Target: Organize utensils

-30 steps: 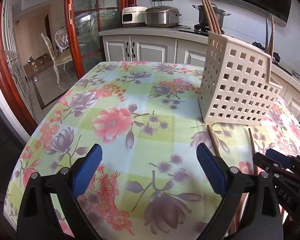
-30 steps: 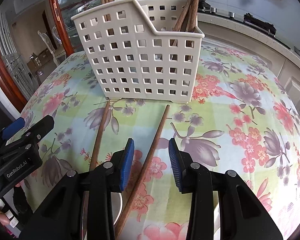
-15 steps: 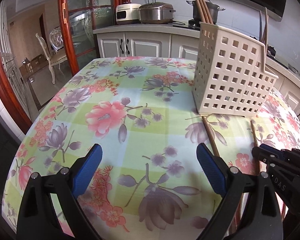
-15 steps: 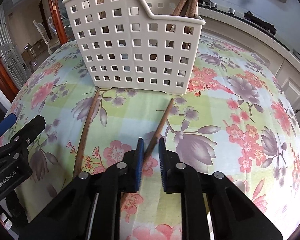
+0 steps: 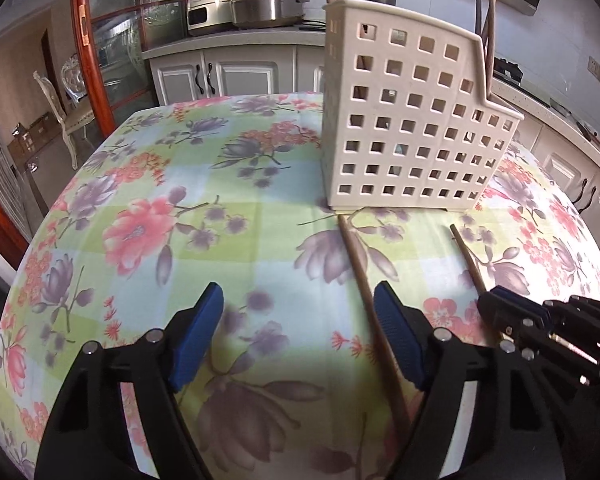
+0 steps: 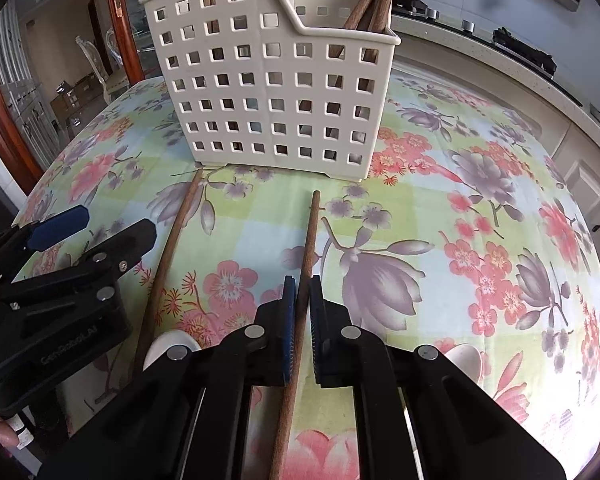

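A cream perforated basket (image 5: 412, 128) (image 6: 276, 92) stands on the flowered tablecloth with several wooden chopsticks upright in it. Two more chopsticks lie on the cloth in front of it. My right gripper (image 6: 302, 300) (image 5: 512, 312) is shut on the right chopstick (image 6: 310, 232) (image 5: 466, 256), its blue pads pressed against the shaft. My left gripper (image 5: 298, 336) (image 6: 118, 222) straddles the left chopstick (image 5: 356, 264) (image 6: 176, 240). Its jaws are closing, and the stick lies close to the right pad (image 5: 396, 336) with the left pad well clear of it.
White rounded pieces, perhaps spoons (image 6: 168, 346) (image 6: 464, 356), lie on the cloth under the right gripper. A kitchen counter (image 5: 228, 40) with cookers and a pot runs behind the table. A red wooden door frame (image 5: 88, 40) and a chair (image 5: 64, 112) stand to the left.
The right gripper's jaws have shut on the right chopstick. The left gripper has moved right until the left chopstick lies between its jaws, which have narrowed.
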Available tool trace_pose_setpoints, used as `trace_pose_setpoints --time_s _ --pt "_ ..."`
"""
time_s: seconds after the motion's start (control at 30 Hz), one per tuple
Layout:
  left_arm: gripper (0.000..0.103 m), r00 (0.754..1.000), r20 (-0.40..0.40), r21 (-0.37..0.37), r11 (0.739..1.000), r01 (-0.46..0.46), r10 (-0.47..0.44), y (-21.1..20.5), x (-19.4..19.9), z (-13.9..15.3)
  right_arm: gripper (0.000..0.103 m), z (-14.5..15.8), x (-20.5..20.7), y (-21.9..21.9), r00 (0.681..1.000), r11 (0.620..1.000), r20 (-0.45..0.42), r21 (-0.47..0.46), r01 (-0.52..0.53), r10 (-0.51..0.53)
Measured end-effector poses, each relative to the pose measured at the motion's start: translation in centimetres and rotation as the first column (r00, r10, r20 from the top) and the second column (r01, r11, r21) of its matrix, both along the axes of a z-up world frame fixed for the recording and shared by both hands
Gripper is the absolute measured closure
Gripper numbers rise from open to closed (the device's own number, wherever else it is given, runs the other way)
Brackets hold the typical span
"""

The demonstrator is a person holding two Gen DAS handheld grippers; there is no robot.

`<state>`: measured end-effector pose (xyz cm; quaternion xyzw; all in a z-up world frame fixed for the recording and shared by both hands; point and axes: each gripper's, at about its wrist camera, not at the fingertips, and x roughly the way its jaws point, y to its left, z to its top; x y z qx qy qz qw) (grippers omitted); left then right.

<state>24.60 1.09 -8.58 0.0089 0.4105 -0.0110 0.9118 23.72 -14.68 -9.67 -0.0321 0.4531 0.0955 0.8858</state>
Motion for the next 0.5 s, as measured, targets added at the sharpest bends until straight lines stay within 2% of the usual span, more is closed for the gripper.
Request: trace_pose_setpoints --time_s 0.2,0.37,0.43,0.5 --pt "0.047 0.998 -0.054 -0.007 1.0 0.029 -0.029 -1.1 1.6 -0.9 0.096 0.0 -0.4 -0.3 1.0 1.0 -0.002 0.021 -0.005 0.005" --pt "0.054 0.998 -0.055 0.02 0.999 0.029 -0.028 -1.3 1.8 -1.3 0.096 0.0 -0.4 -0.4 1.0 1.0 -0.004 0.031 -0.006 0.006" --pt "0.08 0.997 -0.049 0.027 0.998 0.056 -0.055 -1.4 1.6 -1.2 0.096 0.0 -0.4 -0.4 1.0 1.0 -0.003 0.029 -0.006 0.006" --pt "0.087 0.996 -0.054 0.029 0.997 0.077 -0.075 -1.4 1.5 -1.2 0.096 0.0 -0.4 -0.4 1.0 1.0 -0.003 0.029 -0.005 0.005"
